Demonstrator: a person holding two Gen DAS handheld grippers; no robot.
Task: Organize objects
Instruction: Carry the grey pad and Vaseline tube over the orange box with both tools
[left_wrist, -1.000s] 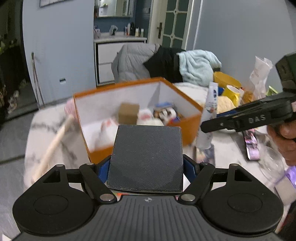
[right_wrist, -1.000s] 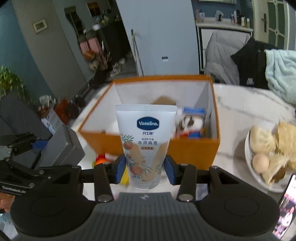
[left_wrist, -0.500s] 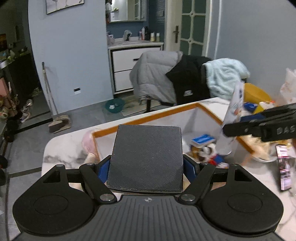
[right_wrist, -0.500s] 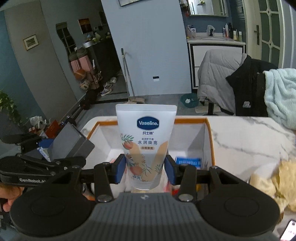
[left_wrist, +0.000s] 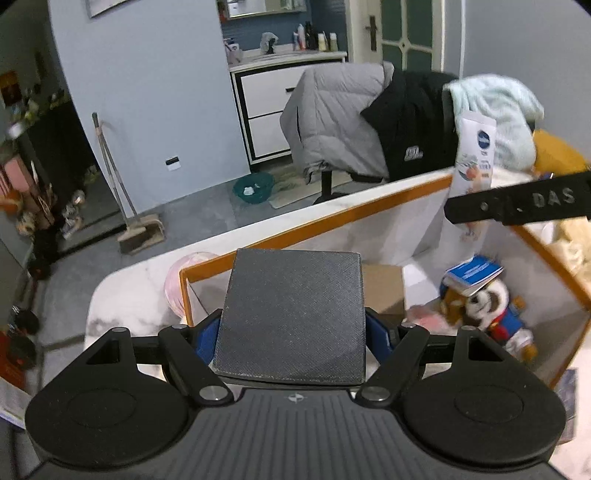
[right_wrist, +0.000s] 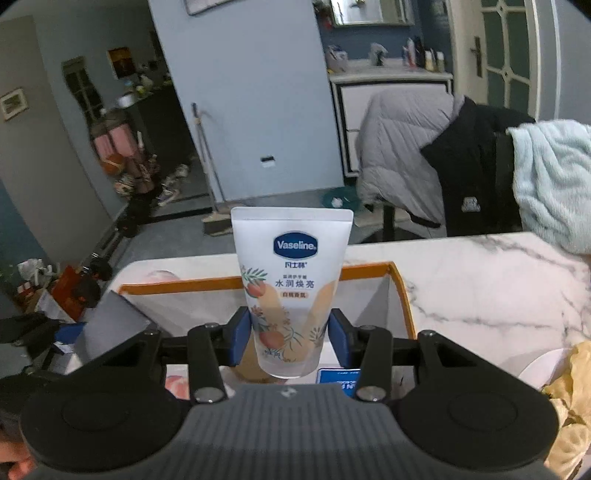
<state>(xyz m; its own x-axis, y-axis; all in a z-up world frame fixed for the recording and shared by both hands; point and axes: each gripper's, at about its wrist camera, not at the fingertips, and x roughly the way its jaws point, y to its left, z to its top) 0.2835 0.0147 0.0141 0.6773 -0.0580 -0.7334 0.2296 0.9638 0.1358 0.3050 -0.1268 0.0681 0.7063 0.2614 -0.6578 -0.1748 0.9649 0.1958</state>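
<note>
My left gripper (left_wrist: 291, 328) is shut on a dark grey textured box (left_wrist: 291, 314) and holds it over the left part of the orange-rimmed box (left_wrist: 332, 218). My right gripper (right_wrist: 290, 341) is shut on a white Vaseline tube (right_wrist: 291, 280), held upright above the same orange-rimmed box (right_wrist: 400, 284). The tube (left_wrist: 474, 155) and the right gripper's arm show at the right of the left wrist view. The grey box (right_wrist: 110, 321) shows at the left of the right wrist view.
Inside the orange box lie a brown carton (left_wrist: 382, 286), a blue booklet (left_wrist: 472, 273) and a plush toy (left_wrist: 487, 310). A pink item (left_wrist: 175, 280) sits outside its left wall. The marble table (right_wrist: 498, 277) holds a plate of food (right_wrist: 565, 373). A chair with coats (left_wrist: 369, 122) stands behind.
Both grippers have risen and moved forward over the orange box, which now lies lower in both views. The holds on the grey box and the tube are unchanged.
</note>
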